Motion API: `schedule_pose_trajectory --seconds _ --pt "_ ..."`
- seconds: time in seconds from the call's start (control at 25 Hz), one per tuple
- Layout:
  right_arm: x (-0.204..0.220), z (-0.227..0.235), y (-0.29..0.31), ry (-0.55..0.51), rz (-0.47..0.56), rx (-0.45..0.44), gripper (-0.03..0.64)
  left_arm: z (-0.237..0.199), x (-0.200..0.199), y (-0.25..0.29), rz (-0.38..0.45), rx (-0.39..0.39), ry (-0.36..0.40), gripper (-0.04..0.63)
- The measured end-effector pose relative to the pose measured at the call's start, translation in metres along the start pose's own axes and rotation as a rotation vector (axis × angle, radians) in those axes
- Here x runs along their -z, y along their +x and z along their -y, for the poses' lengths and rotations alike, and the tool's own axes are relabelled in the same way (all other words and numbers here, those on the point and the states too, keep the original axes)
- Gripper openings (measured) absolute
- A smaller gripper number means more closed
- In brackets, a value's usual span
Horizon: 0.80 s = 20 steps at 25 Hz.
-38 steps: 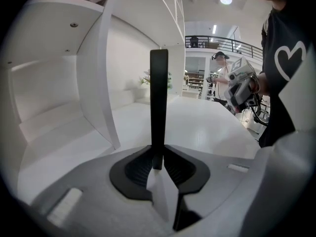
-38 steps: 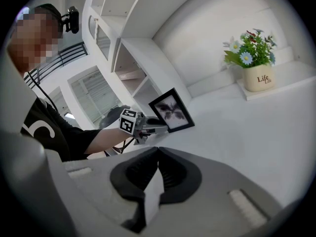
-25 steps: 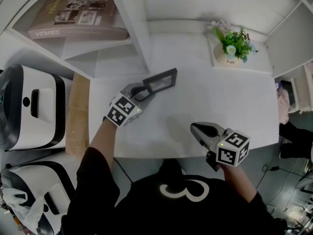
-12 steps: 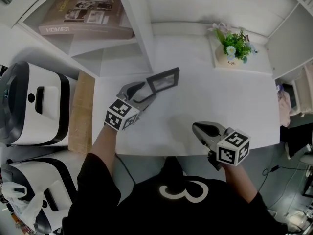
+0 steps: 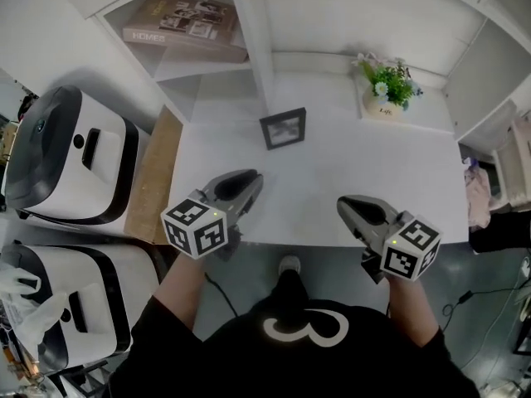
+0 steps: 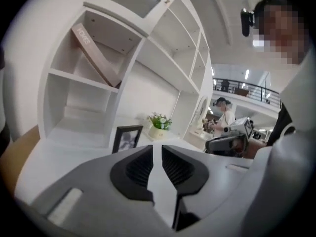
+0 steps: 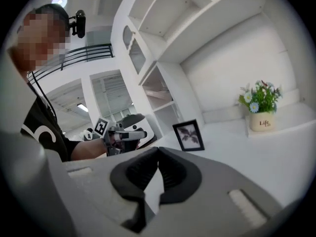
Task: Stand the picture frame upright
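The black picture frame (image 5: 283, 128) stands upright on the white table (image 5: 348, 160) near the shelf's divider, free of both grippers; it also shows in the left gripper view (image 6: 127, 138) and the right gripper view (image 7: 188, 136). My left gripper (image 5: 243, 184) hovers over the table's near left edge, well short of the frame. Its jaws are closing, a narrow gap still between the pads and nothing in it (image 6: 157, 151). My right gripper (image 5: 348, 205) is at the near right edge, jaws together and empty (image 7: 158, 156).
A potted plant (image 5: 384, 87) sits at the back right of the table. A book (image 5: 187, 25) leans in the shelf compartment at the back left. White appliances (image 5: 66, 156) and a wooden board (image 5: 155, 175) lie left of the table.
My left gripper has let go of the frame and drawn back to the near edge. The frame, tilted in its jaws before, now stands upright on its own. The right gripper has barely moved.
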State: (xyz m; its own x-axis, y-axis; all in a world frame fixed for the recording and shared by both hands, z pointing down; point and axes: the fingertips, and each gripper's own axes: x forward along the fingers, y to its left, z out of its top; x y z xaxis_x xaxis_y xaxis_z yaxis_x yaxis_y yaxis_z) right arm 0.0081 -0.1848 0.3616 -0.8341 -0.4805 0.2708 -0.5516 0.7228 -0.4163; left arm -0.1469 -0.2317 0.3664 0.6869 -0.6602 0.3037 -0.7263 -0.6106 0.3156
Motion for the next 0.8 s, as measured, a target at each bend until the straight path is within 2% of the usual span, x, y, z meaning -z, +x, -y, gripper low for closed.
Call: schedule_pose_trajectory --seconds 0.08,0.2,0.36,0.44,0.56,0.8 --pt "-0.004 -0.016 -0.02 -0.046 0.022 0.003 0.003 0.038 -0.001 -0.017 0.017 0.039 -0.047 0.034" --pt "-0.003 -0.045 -0.049 -0.08 0.045 0.002 0.003 0.098 0.003 -0.039 0.033 0.081 -0.037 0.01" --pt "0.002 -0.081 -0.08 -0.128 0.076 0.002 0.003 0.157 0.012 -0.066 0.039 0.03 -0.031 0.009" --pt "0.002 -0.098 -0.091 -0.139 0.106 -0.009 0.003 0.182 0.012 -0.077 0.069 0.047 -0.034 0.009" --pt "0.001 -0.116 -0.102 -0.156 0.14 -0.02 0.003 0.204 0.012 -0.089 0.107 0.053 -0.026 0.009" --pt "0.005 -0.137 -0.112 -0.181 0.162 -0.037 0.003 0.224 0.017 -0.099 0.12 0.052 -0.004 0.009"
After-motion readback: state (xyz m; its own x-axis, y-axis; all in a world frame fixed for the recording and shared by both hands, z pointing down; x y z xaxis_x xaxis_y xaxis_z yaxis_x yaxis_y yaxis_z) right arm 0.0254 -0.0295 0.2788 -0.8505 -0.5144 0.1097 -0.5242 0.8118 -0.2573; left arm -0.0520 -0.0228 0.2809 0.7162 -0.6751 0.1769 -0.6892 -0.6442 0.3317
